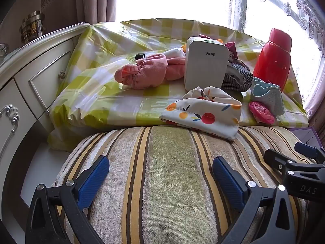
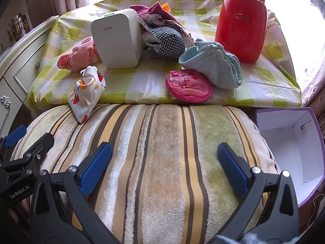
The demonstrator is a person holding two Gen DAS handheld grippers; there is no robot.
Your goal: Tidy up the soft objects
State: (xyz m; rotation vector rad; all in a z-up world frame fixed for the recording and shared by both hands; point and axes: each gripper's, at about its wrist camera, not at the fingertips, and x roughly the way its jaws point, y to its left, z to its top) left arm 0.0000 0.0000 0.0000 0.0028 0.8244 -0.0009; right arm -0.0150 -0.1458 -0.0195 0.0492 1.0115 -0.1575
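Both claws, left (image 1: 160,174) and right (image 2: 164,162), gape wide and empty over the bare striped cushion (image 2: 158,162). Beyond its far edge, the checked table (image 2: 146,85) holds the cloths: fruit-print pouch (image 2: 86,93) overhanging the near edge, pink pad (image 2: 187,86), blue towel (image 2: 213,67). Right, the box (image 2: 288,142) stands empty.

The left gripper (image 1: 160,174) and right gripper (image 2: 164,162) both pointed steeply down, side by side, fingers (image 1: 92,180) spread wide with nothing between them.
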